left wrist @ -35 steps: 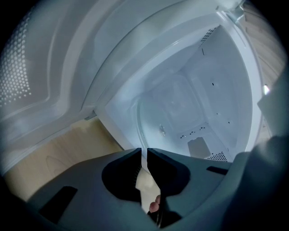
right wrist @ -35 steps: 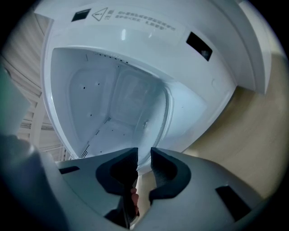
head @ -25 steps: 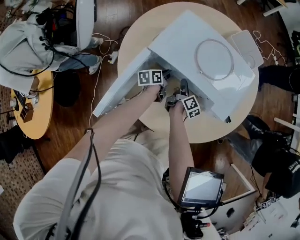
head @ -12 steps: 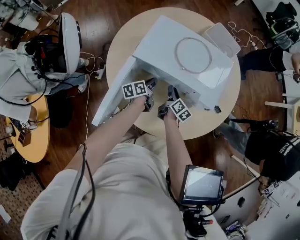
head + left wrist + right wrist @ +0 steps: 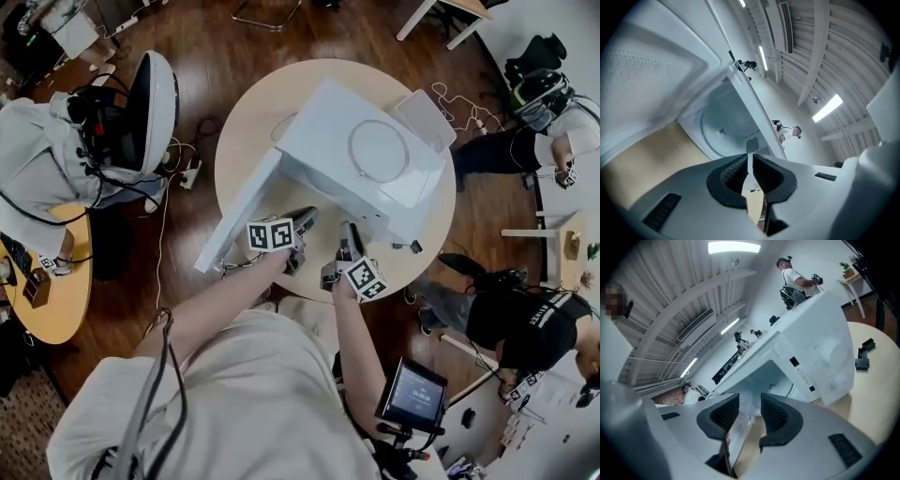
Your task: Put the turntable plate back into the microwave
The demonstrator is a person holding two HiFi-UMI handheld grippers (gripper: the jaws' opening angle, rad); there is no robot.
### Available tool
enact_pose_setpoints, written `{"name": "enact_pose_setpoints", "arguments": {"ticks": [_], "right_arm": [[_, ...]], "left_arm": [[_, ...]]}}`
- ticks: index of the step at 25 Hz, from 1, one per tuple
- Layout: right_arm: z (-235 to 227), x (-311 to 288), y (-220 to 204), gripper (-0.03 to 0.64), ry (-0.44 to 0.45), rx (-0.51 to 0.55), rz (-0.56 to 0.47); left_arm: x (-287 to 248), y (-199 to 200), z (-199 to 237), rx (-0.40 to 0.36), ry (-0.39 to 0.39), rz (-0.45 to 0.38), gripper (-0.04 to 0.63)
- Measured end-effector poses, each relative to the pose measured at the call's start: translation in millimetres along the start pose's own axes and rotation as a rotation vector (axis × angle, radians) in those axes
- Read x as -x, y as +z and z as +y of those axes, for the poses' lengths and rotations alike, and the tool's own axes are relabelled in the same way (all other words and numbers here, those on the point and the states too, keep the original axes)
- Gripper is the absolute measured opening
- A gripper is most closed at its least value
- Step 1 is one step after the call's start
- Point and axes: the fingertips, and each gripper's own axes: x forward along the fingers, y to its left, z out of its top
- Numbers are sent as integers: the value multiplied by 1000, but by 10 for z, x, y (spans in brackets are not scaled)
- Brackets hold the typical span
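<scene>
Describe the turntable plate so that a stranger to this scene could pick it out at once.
A white microwave stands on the round wooden table, its door swung open. Inside its cavity lies the turntable plate: a round, pale disc with a small hub at its centre, the only round thing among the cavity's flat walls.
</scene>
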Motion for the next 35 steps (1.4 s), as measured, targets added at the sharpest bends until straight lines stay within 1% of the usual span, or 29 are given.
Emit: {"name": "enact_pose_setpoints", "arguments": {"ticks": [3, 8, 12, 17, 19, 21, 23, 26, 28, 30, 31, 34, 35], "right_arm": [[132, 199, 128, 124, 22, 21, -12], [281, 411, 275, 124, 60, 151, -6], [268, 634, 285, 124, 56, 225, -2], [256, 918, 238, 124, 63, 251, -13], [234, 1030, 229, 124, 68, 246, -25], [208, 1161, 223, 124, 68, 236, -35], [199, 1296, 227, 124, 68, 227, -47], [212, 1562, 224, 124, 70, 212, -67], [199, 1760, 237, 124, 70, 209, -87], [168, 1949, 294, 124, 71, 176, -112], [163, 2050, 324, 124, 76, 141, -129], [185, 2376, 330, 124, 99, 35, -183], [189, 2471, 323, 124, 103, 19, -197]], "left_arm": [[141, -69, -128, -17, -38, 1, 34], [305, -155, -323, -101, -86, 19, 34], [450, -235, -578, -215, -122, 38, 34], [686, -400, -883, -410, -158, 79, 34], [764, -468, -965, -457, -165, 87, 34], [830, -535, -1029, -480, -168, 88, 34], [889, -583, -1053, -490, -159, 86, 34], [1045, -674, -1082, -483, -134, 80, 34], [1179, -729, -1152, -496, -129, 69, 34], [1281, -748, -1235, -501, -122, 50, 34], [1331, -749, -1270, -482, -118, 37, 34], [1534, -755, -1382, -347, -139, -9, 34], [1601, -766, -1426, -323, -149, -20, 34]]}}
